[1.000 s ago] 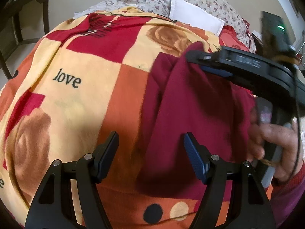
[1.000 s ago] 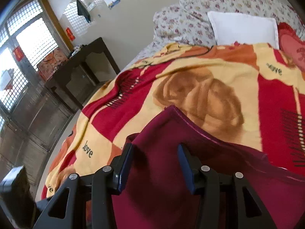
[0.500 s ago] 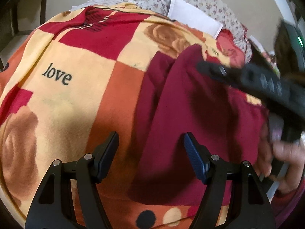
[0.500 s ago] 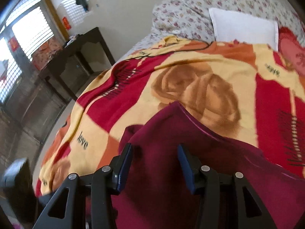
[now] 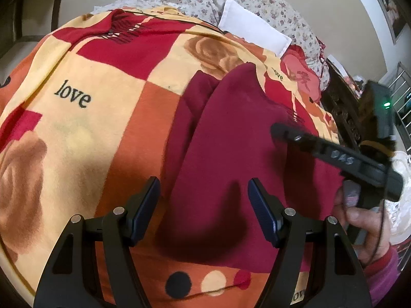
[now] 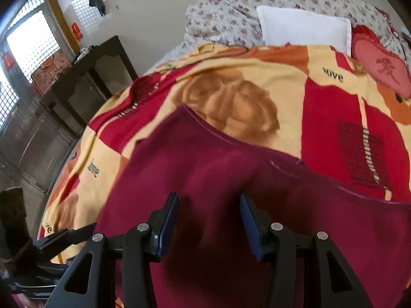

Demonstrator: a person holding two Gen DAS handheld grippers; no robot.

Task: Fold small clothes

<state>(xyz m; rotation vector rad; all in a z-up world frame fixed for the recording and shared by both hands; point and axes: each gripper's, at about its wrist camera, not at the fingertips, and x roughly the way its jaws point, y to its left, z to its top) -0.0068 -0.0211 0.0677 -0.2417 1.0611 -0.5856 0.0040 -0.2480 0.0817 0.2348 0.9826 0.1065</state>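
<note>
A maroon garment (image 5: pixel 231 141) lies spread on the patterned blanket (image 5: pixel 102 89), with a fold along its left side. My left gripper (image 5: pixel 203 187) hovers open just above the garment's near edge, nothing between its fingers. In the left wrist view my right gripper (image 5: pixel 280 132) reaches in from the right over the garment, held by a hand (image 5: pixel 359 218). In the right wrist view the garment (image 6: pixel 205 166) fills the lower half. My right gripper (image 6: pixel 209 200) stands open above it, gripping nothing. One finger of the left gripper (image 6: pixel 74 232) shows at lower left.
The blanket (image 6: pixel 334 102) covers a bed with a white pillow (image 6: pixel 303 28), floral bedding (image 6: pixel 231 7) and a red heart cushion (image 6: pixel 380 69) at the head. A dark wooden cabinet (image 6: pixel 84 89) stands left of the bed. Dark furniture (image 5: pixel 341 107) stands to its right.
In the left wrist view my right gripper has drawn back to the right and lower across the garment. The left gripper has stayed over the near edge. Both stay open.
</note>
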